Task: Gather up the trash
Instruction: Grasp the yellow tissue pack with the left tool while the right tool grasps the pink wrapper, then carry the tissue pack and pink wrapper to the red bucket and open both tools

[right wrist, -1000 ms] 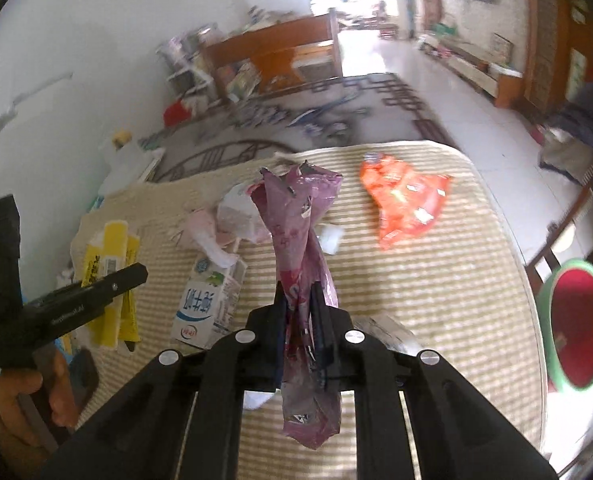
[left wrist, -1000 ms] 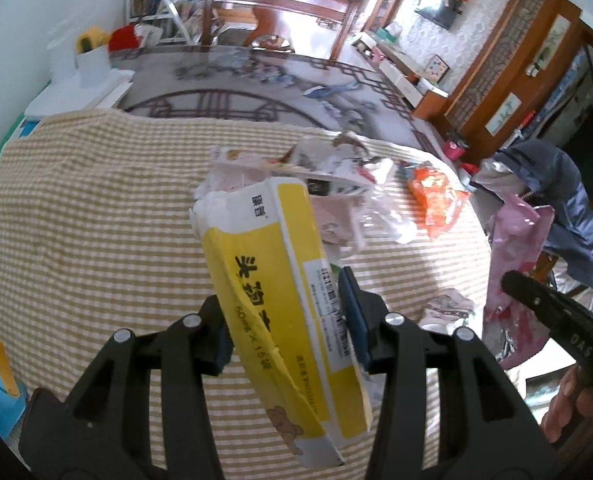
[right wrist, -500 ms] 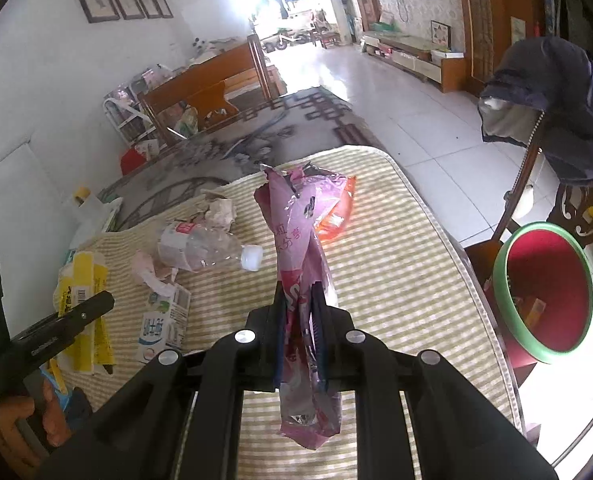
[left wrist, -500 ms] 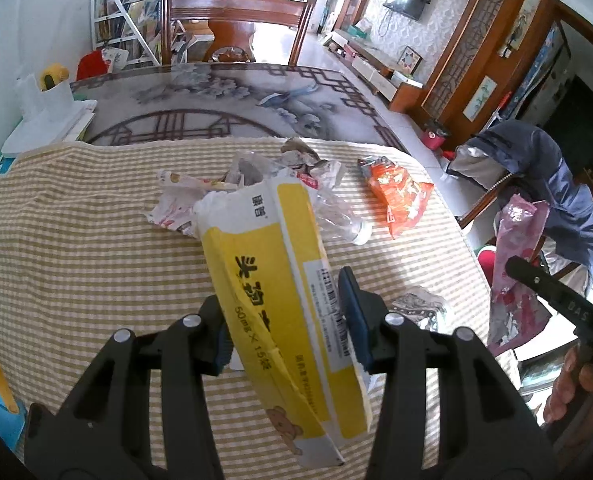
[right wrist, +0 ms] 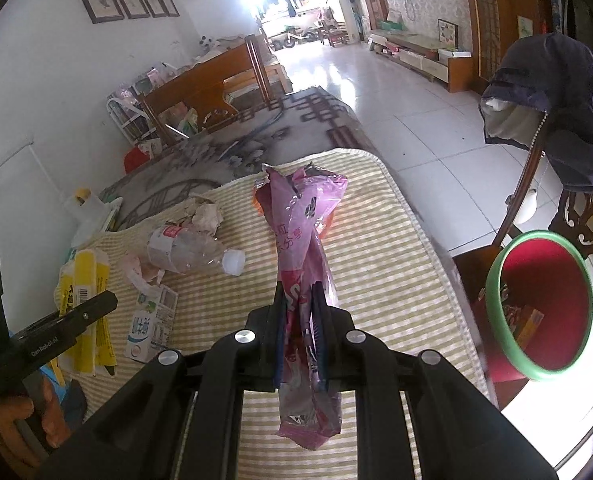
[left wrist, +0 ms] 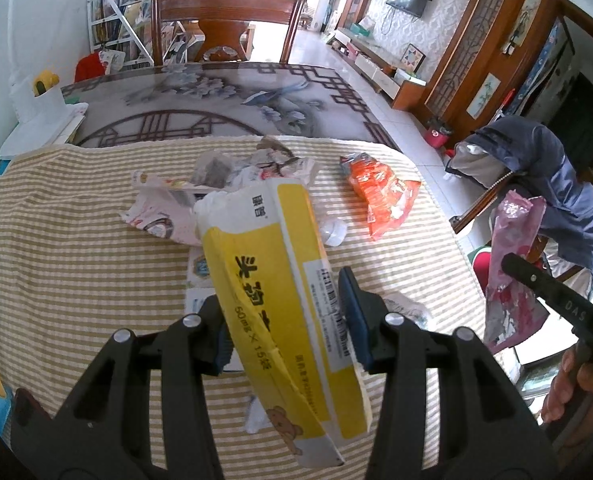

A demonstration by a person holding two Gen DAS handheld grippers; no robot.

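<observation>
Pink wrapper (right wrist: 302,280) stands upright, clamped between the right gripper (right wrist: 299,332) fingers above the desk (right wrist: 380,256); the red bin (right wrist: 544,304) lies to its right, nearer this hand. Left gripper (left wrist: 286,320) grips the yellow tissue pack (left wrist: 280,280).

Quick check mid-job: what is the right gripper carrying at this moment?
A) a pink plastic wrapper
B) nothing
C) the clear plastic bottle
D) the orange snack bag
A: the right gripper is shut on the pink plastic wrapper, pinched upright between its fingers; the clear plastic bottle lies on the striped cloth.
</observation>
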